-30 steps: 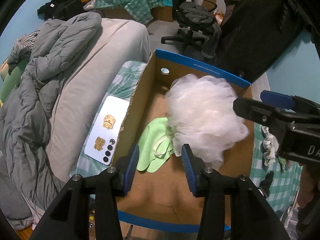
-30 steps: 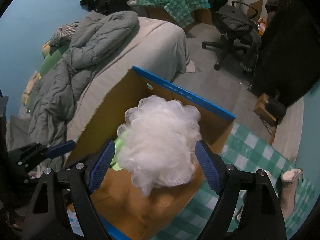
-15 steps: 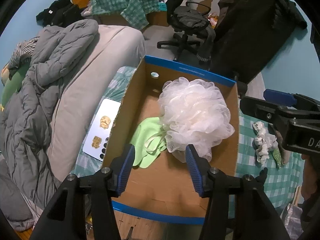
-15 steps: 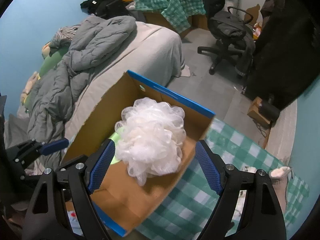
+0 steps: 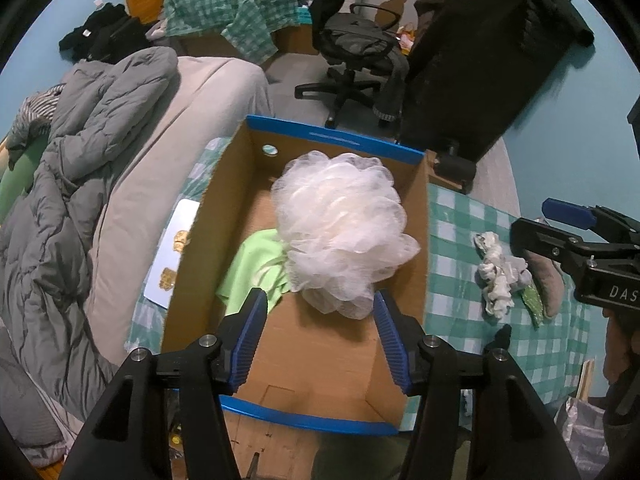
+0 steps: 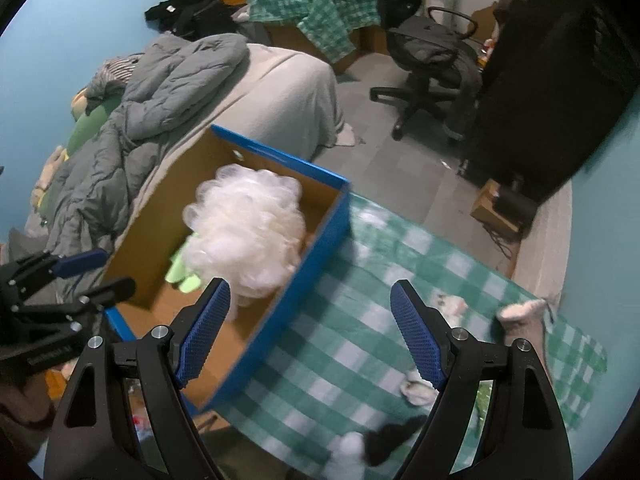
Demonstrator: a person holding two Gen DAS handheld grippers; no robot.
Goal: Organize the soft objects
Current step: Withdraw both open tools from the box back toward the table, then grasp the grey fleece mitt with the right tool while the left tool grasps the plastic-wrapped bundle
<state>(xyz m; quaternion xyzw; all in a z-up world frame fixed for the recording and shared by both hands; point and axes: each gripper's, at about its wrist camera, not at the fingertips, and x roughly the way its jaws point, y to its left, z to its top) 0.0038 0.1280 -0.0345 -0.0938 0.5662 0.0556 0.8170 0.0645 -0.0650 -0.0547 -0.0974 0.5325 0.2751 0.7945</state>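
A white mesh bath pouf (image 5: 340,232) (image 6: 248,232) lies in the cardboard box (image 5: 332,138) (image 6: 280,156), partly on top of a light green cloth (image 5: 256,264) (image 6: 184,276). Above the box's near end hangs my left gripper (image 5: 320,304), its jaws opening with nothing pressed between them. My right gripper (image 6: 311,292) is open and empty over the box's right wall and the checked cloth (image 6: 400,248). On that cloth lie a white bundle (image 5: 498,276), a grey sock (image 5: 544,280) and a pale pink sock (image 6: 520,312).
A bed with a grey duvet (image 5: 80,152) runs along the left of the box. A white phone (image 5: 172,252) lies between bed and box. An office chair (image 5: 352,52) and a black bag (image 5: 480,60) stand beyond. A black item (image 6: 392,440) lies near the cloth's front edge.
The pouf has come out from between the right fingers and settled in the box. Both grippers drew back and up; the right one swung right over the checked cloth. The left jaws widened.
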